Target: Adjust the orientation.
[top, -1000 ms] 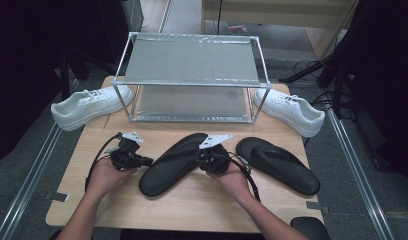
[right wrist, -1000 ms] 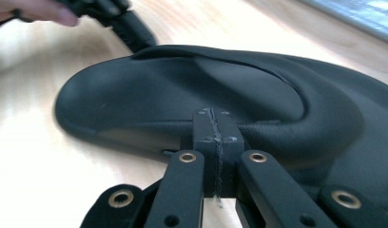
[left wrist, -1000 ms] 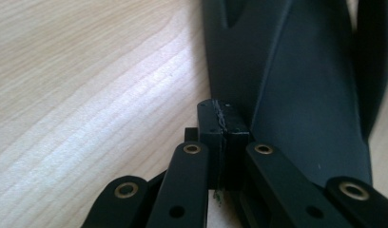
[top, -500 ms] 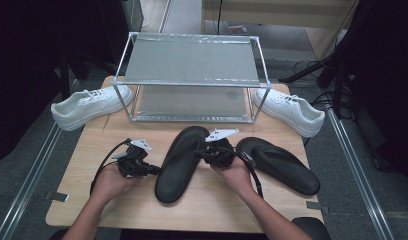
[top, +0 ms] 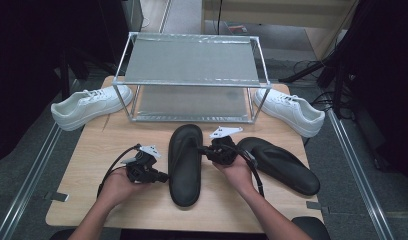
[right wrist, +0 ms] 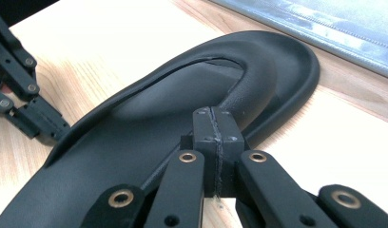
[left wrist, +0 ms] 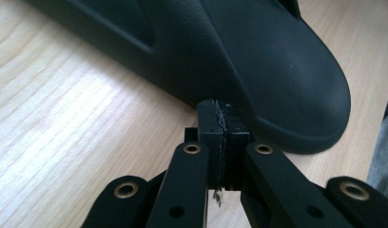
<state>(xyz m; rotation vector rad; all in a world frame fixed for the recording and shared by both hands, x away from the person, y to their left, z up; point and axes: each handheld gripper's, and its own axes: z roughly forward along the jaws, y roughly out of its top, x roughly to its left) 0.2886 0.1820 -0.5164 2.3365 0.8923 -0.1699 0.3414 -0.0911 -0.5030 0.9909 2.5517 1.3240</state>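
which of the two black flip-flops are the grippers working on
The black flip-flop in the middle of the table, lying lengthwise toward the rack: the left gripper and right gripper flank it, jaws shut. The other flip-flop lies angled, right of the right hand.

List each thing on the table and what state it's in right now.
Left claw: shut, empty, tips against the middle flip-flop.
Right claw: shut, empty, at its other edge.
Middle flip-flop: flat, lengthwise.
Right flip-flop: flat, untouched.
Wire shelf: empty.
White sneakers: upright, flanking it.
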